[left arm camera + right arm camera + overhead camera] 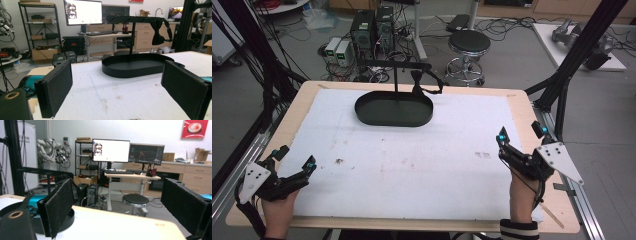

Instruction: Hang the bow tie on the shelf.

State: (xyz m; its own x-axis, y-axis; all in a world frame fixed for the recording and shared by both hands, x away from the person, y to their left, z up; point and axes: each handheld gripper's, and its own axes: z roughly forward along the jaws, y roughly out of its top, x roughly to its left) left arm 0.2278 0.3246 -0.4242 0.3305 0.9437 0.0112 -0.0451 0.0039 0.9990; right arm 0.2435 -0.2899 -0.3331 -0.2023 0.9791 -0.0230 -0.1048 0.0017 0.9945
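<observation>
Both grippers, left [292,161] and right [518,134], rest near the counter [412,160] edge, fingers wide and empty. To take the bow tie [418,84] off its stand [394,107], approach level and pinch its knot cleanly.

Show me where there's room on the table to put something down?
The wide white mat between the left claw and right claw is bare, up to the black tray. It's crowded only at the far edge: tray, stand, bow tie.

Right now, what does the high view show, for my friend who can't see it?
A black bow tie hangs from a black stand whose oval tray sits at the far side of a white-covered table. Near the front corners, a person's hands hold the left claw and right claw, both open and empty.
</observation>
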